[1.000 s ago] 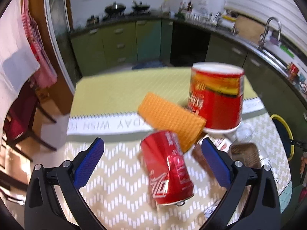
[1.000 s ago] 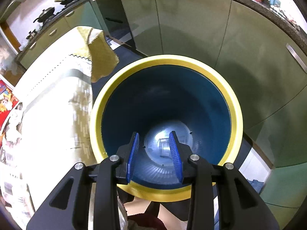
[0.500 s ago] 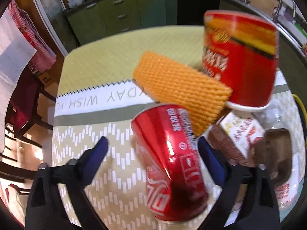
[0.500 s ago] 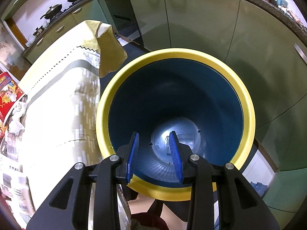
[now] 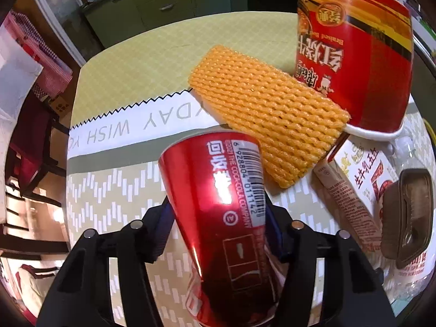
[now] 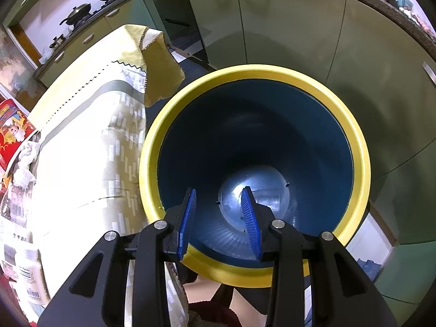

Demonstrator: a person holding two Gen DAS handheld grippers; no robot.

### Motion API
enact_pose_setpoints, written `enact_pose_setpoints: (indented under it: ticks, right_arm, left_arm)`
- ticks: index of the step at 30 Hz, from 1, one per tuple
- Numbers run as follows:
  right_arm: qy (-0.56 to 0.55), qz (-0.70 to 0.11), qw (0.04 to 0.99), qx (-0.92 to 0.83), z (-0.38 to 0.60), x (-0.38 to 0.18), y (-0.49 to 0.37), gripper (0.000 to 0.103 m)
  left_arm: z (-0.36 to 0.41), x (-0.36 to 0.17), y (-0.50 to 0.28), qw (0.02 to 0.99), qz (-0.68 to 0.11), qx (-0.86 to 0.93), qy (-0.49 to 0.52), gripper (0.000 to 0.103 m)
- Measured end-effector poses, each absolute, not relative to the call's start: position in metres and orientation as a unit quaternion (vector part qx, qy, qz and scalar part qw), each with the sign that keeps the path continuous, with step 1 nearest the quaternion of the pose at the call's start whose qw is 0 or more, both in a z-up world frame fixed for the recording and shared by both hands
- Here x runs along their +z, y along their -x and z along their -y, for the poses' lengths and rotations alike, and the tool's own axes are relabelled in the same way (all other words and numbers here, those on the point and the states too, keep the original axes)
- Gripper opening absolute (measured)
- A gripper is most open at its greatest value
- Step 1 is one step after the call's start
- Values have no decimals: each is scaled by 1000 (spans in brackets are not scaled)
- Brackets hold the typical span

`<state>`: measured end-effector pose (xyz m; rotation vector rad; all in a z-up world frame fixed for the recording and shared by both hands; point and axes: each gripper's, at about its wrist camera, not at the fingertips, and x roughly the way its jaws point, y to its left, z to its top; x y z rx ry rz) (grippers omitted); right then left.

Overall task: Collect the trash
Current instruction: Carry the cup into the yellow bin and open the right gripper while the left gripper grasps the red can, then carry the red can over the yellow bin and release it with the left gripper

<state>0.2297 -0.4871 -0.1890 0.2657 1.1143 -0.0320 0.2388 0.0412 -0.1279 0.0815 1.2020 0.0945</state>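
Your left claw (image 5: pixel 218 218) is down over the surface (image 5: pixel 114 190), and its jaws are closing around the red soda can (image 5: pixel 218 212). The can lies dented on the patterned tablecloth, its length running between the blue pads (image 5: pixel 163 226), which sit tight against its sides. Whether they are pressing yet, you cannot tell from here.

Just beyond the can lies an orange foam net sleeve (image 5: pixel 267 114), one end close to the can's far rim. Behind the sleeve stands a big red instant noodle cup (image 5: pixel 354 54), upright, with the sleeve's right end against its base. To the right lies a milk carton (image 5: pixel 354 179) flat on the cloth, and a dark brown plastic tray (image 5: pixel 406 212) rests over its right end.

Over on your other side, your right claw (image 6: pixel 218 218) hovers above the trash bin (image 6: pixel 152 150), blue inside with a yellow rim. Its jaws are narrowly apart with nothing between them, and you look straight down to the bin's bare bottom. The bin stands beside the cloth-draped edge of the surface, in front of green cabinets (image 6: pixel 299 27).
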Motion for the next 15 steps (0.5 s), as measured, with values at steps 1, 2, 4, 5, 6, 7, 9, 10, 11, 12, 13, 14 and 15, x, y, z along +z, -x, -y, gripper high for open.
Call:
enact_pose_setpoints:
  ticks: [1,2,4,5,6,7,9,10,11,12,13,14,15]
  right_arm:
    - [-126,-527,841,-14,486,-189,-230,35]
    - [-126,-526,841,-14,486,-188,-229,35]
    - [-126,-526,841,-13,485,-188,-228,35]
    - [-127,-525,841,-13,485,-187,-228,35]
    - [-127,-525,842,-13,485,-187,-228,35]
    - [-128,-524,842,-13,486,-187,-226,35]
    - [-129,-522,843,-13,487,-185,-224,35]
    - [-130,-520,844,-13,488,-184,-223,35]
    - [-133,-518,845,-13,489,-182,-220,35]
    - [-135,-516,846,-14,490,-181,-219,35]
    - [-136,-514,847,-14,491,-180,-218,35]
    - [-137,-511,848,-14,492,-179,-216,35]
    - [-139,-510,849,-14,493,-179,-214,35]
  left_arm:
    - [-40,-126,-238,823,-565,42,-42,56]
    - [-40,-126,-236,824,-564,41,-43,56]
    - [-41,-123,-231,827,-559,38,-44,56]
    - [-43,-120,-229,829,-556,37,-43,56]
    - [-44,-117,-226,833,-551,37,-42,55]
    - [-44,-110,-220,837,-544,37,-42,55]
    - [-45,-96,-209,847,-529,37,-40,55]
    - [-46,-89,-204,852,-522,35,-41,55]
    - [-45,-81,-199,856,-514,33,-43,55]
    - [-43,-72,-193,861,-505,30,-45,55]
    - [-40,-62,-189,867,-496,26,-48,54]
    - [-38,-54,-185,871,-488,23,-50,54]
    - [-34,-47,-182,875,-481,21,-53,54]
